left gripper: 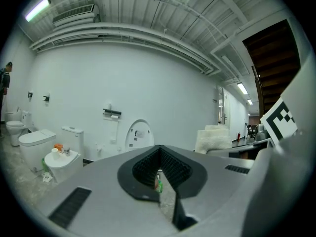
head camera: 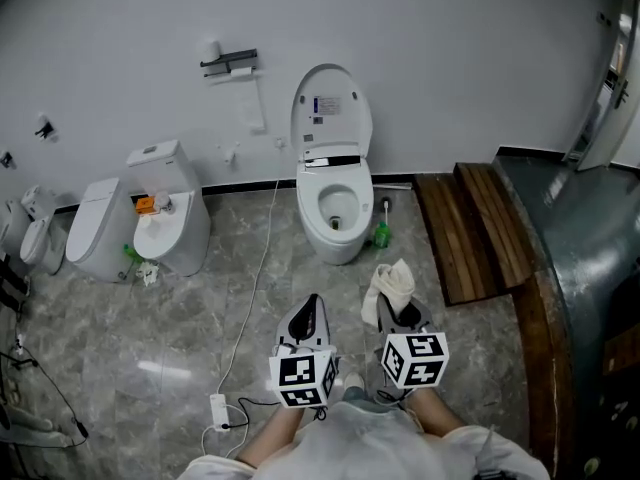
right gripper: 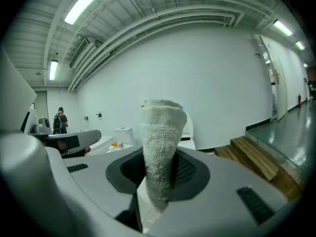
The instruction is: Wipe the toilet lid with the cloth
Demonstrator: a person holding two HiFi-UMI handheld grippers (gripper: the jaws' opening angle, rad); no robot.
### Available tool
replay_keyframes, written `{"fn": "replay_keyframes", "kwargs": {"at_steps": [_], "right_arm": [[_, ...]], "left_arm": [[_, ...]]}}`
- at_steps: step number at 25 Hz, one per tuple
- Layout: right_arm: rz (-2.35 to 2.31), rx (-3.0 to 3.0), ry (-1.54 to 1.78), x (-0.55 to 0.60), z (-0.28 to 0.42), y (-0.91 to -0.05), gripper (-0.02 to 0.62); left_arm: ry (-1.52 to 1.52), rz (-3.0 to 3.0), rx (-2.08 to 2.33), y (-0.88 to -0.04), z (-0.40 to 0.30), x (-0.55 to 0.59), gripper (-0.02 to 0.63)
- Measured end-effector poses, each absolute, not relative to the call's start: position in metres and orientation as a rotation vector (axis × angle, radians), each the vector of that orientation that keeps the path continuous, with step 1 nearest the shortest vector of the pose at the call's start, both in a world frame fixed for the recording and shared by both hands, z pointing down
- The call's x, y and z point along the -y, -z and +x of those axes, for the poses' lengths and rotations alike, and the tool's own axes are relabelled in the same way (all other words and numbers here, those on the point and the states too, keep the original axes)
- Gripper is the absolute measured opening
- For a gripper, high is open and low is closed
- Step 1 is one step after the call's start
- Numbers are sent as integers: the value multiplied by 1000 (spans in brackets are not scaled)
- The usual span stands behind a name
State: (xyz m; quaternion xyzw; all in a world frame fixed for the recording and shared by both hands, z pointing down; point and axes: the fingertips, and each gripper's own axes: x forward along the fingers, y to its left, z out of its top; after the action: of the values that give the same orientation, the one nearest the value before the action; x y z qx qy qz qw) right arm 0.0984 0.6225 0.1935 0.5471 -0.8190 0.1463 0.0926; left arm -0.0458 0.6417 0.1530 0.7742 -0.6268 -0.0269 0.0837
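White terry cloth (head camera: 390,286), one piece only, stood pinched in the right tool (head camera: 402,313). That tool's jaws were clamped on the cloth's lower end, and the folded top poked out beyond them. Two tools were in play, and the left tool (head camera: 309,308) was closed tight on nothing, side by side with its partner.

Four toilets by my count lined the white wall. The toilet straight ahead (head camera: 335,223) had its lid (head camera: 332,108) raised against the wall, well apart from the cloth. Three more toilets (head camera: 170,223) sat off to its left. One green bottle (head camera: 382,234) stood on the floor just beside that toilet's base, on the right.

Only the head view showed the white cable (head camera: 252,288) trailing over the grey stone floor (head camera: 130,338) to a plug block (head camera: 218,408). It also showed the wall holder (head camera: 230,65) left of the lid. Two wooden steps (head camera: 470,228) lay to the right.

Only the right gripper view caught a person (right gripper: 60,120) far off at the left. In that view the cloth blocked most of the toilet behind it. The left gripper view had the raised lid above its closed jaws, and a sliver of the green bottle showed through the slit between them.
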Motion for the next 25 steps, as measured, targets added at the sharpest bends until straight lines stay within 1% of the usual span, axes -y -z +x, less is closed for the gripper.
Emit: {"fn": "replay_keyframes", "kwargs": {"at_steps": [8,15,25], "right_arm": [[1595,2456,-441,-542,117,-188,97],[1628,2438,-472,-494,147,-194,97],[1650,2388,-558,-457,163,-216,97]], "left_arm": [[84,2292,1902,-147,-25,-567,2],[54,2305,1911,-149,-6,-520,2],[27,2296,1870,-162,4,-471,2]]}}
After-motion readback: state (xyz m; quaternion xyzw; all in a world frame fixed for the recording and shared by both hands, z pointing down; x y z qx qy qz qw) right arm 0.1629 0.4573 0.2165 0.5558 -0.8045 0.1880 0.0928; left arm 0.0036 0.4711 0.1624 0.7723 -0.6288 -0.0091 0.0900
